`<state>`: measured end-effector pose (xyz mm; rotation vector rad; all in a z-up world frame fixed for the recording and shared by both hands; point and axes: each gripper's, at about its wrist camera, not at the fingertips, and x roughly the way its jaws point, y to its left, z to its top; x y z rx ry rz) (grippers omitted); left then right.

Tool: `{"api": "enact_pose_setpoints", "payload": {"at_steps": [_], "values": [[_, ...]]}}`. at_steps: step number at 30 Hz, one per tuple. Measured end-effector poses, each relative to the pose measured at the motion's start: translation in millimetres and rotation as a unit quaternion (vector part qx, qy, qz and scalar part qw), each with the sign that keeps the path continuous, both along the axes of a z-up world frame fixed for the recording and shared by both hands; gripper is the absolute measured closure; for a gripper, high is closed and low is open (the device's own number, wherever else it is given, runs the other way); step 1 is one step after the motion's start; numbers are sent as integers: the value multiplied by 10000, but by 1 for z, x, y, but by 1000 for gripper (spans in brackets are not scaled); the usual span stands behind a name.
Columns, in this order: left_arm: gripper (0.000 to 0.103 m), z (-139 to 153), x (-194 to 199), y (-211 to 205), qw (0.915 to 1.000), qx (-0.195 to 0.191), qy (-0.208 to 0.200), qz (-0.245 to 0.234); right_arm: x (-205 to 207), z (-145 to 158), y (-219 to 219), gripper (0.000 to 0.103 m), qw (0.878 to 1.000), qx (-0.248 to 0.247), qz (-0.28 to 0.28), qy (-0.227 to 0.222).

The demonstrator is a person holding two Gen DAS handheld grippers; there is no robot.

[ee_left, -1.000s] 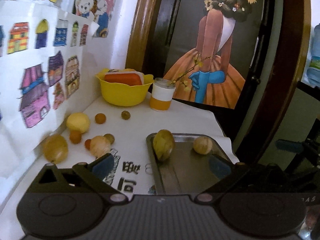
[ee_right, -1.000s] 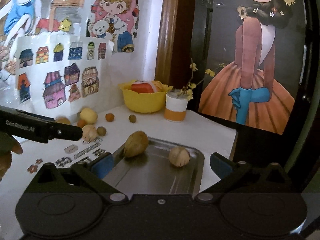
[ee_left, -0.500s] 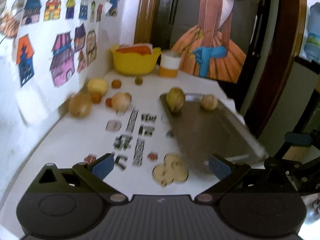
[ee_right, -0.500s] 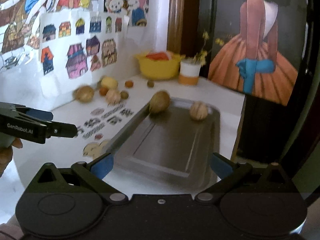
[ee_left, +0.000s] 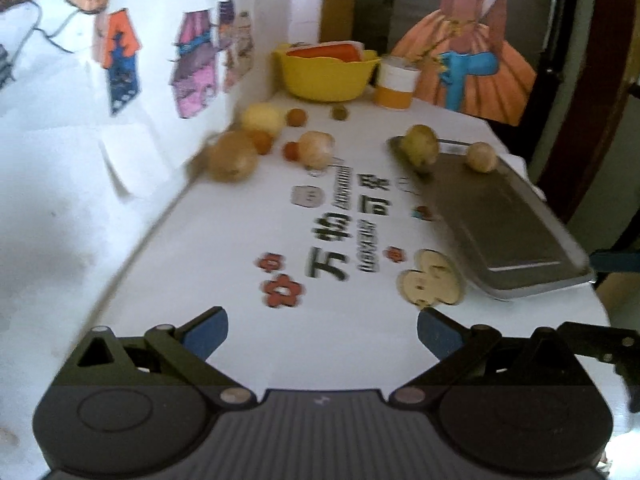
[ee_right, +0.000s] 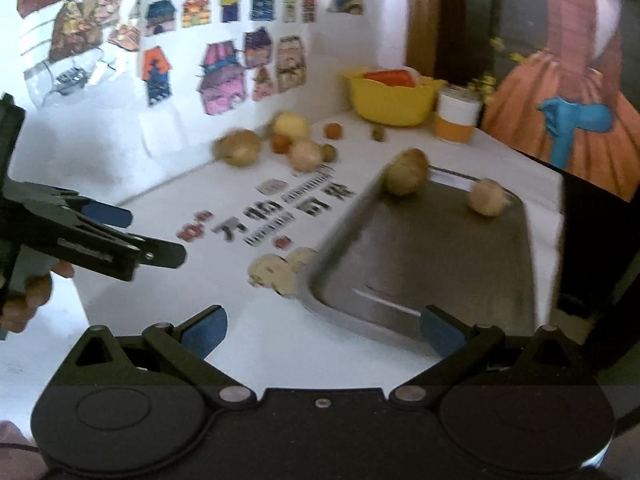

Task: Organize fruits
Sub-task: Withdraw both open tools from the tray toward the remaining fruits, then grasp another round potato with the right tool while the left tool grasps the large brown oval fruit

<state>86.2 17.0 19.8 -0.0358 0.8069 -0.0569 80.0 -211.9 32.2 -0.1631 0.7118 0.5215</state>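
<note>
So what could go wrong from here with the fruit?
The two fruits on the metal tray sit at its far end; the larger fruit is right at the rim and might roll off if the tray is nudged. The loose fruits by the wall lie close together, so grabbing one may knock its neighbours.

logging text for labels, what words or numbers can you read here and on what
"万物可" on the tablecloth, large black print; a fourth character is blurred.
Small line beside it: too blurred to read.
Plate on the left tongs: unreadable.
Wall pictures, cup: no text readable.
</note>
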Motion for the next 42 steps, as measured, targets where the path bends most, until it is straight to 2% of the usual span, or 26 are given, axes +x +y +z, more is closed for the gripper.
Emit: {"api": "enact_pose_setpoints", "payload": {"at_steps": [6, 11, 16, 21, 29, 35, 42], "values": [[0, 12, 15, 19, 9990, 248, -208, 315, 26, 38, 14, 1, 9975, 483, 301, -409], [0, 18, 37, 26, 9966, 300, -569, 522, 66, 63, 26, 1, 9941, 454, 464, -868], [0, 16, 64, 25, 9916, 429, -917, 803, 112, 70, 32, 1, 9930, 509, 517, -934], [0, 4, 100, 26, 9885, 480, -987, 1042, 162, 62, 46, 1, 9933, 815, 535, -619], [1, -15, 135, 30, 9896, 561, -845, 1023, 226, 16, 85, 1, 9950, 784, 619, 40], [5, -25, 146, 30, 9909, 658, -804, 861, 253, -14, 96, 10, 9940, 832, 540, 470], [15, -34, 159, 31, 9893, 857, -728, 926, 273, -33, 105, 19, 9913, 897, 483, 833]]}}
